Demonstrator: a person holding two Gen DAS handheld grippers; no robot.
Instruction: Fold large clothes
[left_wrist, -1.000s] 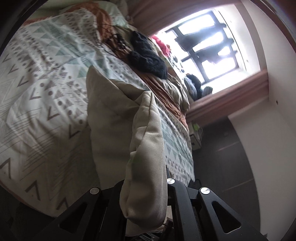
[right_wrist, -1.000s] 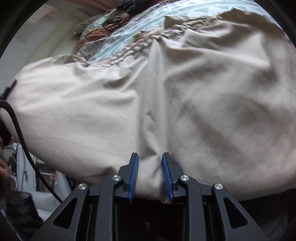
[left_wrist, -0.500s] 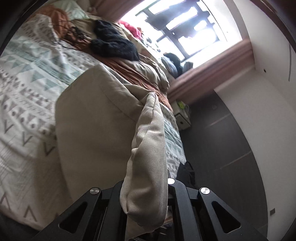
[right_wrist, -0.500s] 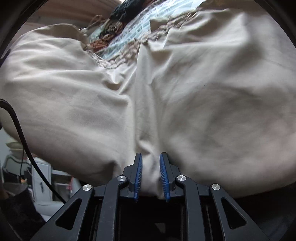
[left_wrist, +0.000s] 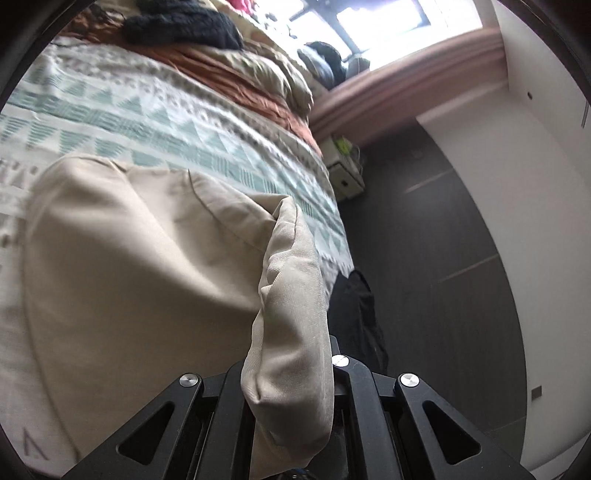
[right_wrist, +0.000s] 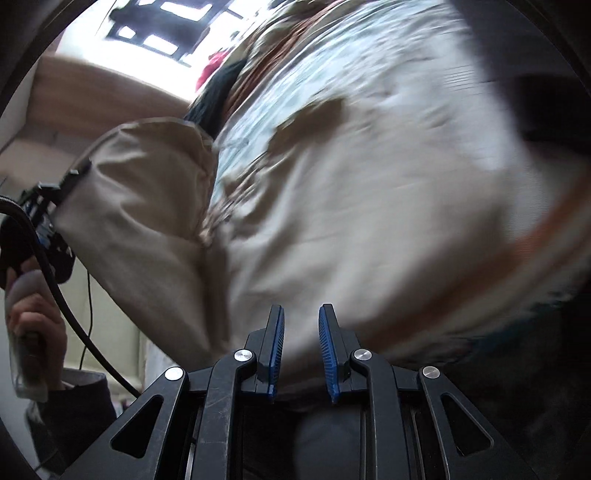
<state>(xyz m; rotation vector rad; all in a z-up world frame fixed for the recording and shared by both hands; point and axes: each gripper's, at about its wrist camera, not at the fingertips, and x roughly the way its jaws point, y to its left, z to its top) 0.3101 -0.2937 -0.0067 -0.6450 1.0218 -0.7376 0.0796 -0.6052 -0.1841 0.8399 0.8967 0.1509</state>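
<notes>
Two tongs grip your beige garment (left_wrist: 122, 266) | left tongs (left_wrist: 291, 373) clenched on its bunched corner | right tongs (right_wrist: 301, 347) just narrowed onto cloth | garment swung farther across the bed (left_wrist: 155, 107): fold underway.

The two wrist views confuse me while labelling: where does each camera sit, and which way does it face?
Left wrist: on the left gripper, looking down across the patterned bedspread towards the bright window; its black fingers clamp the beige fabric garment.
Right wrist: on the right gripper, facing the blurred garment; blue pads grip cloth; the person's left hand shows.
Shared: garment, bedspread, window.
</notes>
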